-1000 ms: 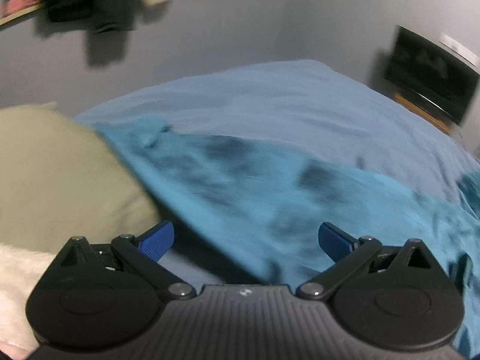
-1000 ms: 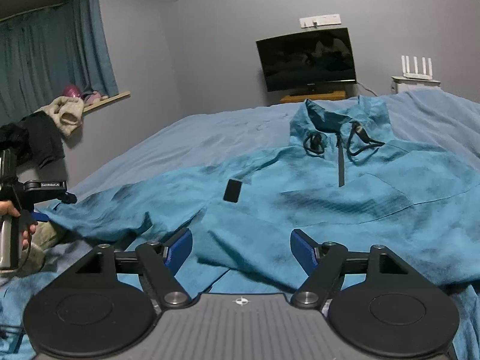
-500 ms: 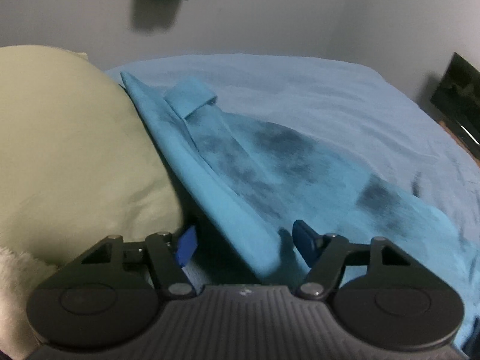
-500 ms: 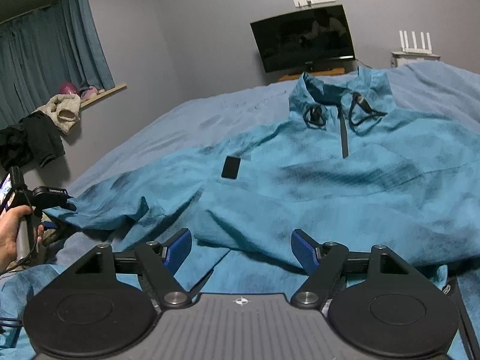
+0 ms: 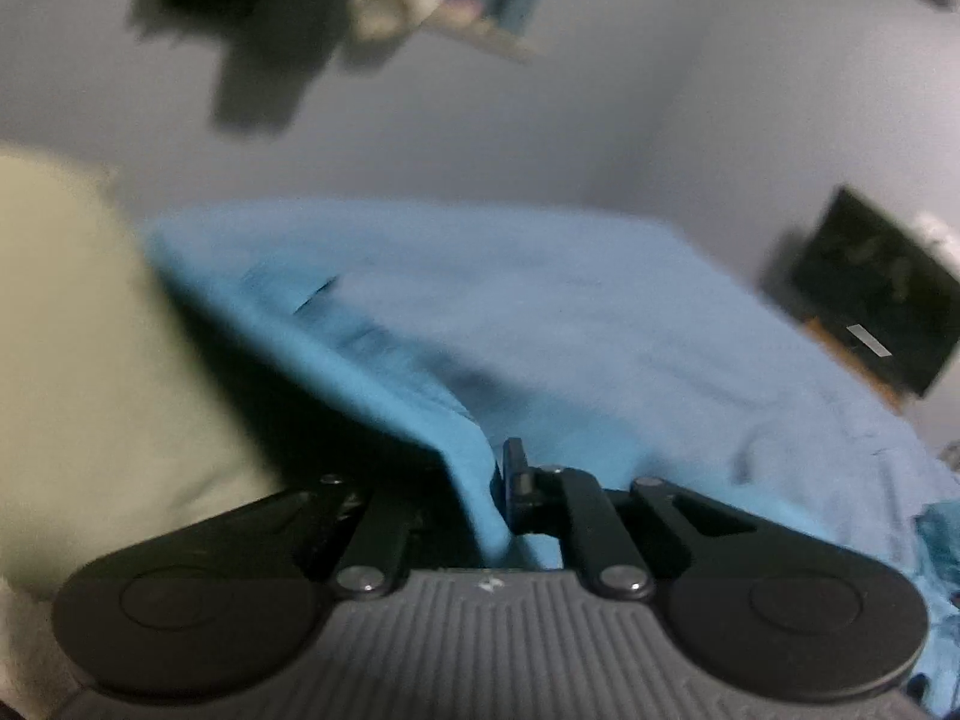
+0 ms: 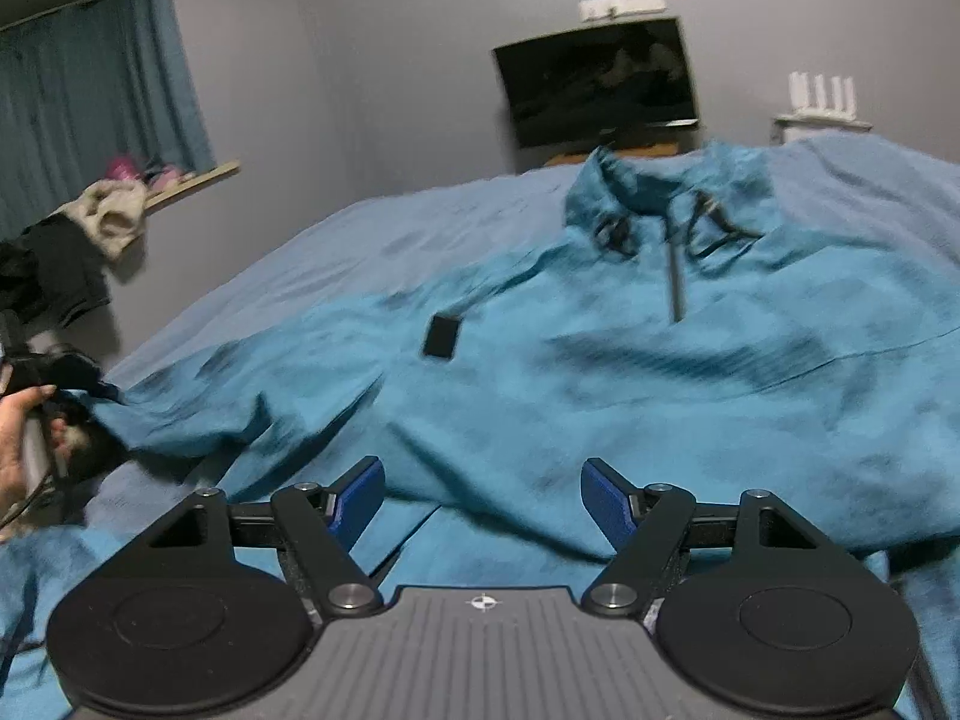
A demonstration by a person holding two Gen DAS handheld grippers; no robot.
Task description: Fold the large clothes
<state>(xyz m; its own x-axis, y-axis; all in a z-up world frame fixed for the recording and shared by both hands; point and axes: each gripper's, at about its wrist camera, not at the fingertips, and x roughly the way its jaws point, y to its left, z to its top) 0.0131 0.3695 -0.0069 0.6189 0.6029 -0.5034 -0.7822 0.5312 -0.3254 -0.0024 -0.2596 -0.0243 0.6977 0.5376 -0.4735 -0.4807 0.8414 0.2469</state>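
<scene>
A large teal pullover (image 6: 600, 372) with a zip collar and dark drawcords lies spread face up on the bed. My left gripper (image 5: 480, 480) is shut on the edge of its sleeve (image 5: 336, 360), and the cloth runs between the jaws. In the right wrist view the left gripper (image 6: 66, 372) shows at the far left, holding the sleeve end. My right gripper (image 6: 483, 501) is open and empty, just above the pullover's lower hem.
The bed sheet (image 6: 336, 252) is light blue. A beige pillow (image 5: 72, 348) lies left of the left gripper. A dark screen (image 6: 600, 84) stands against the far wall, with a white router (image 6: 822, 96) to its right. Clothes (image 6: 90, 240) hang by a window ledge.
My left gripper has closed on the sleeve edge and lifted it. My right gripper has moved a little closer to the pullover and stays open.
</scene>
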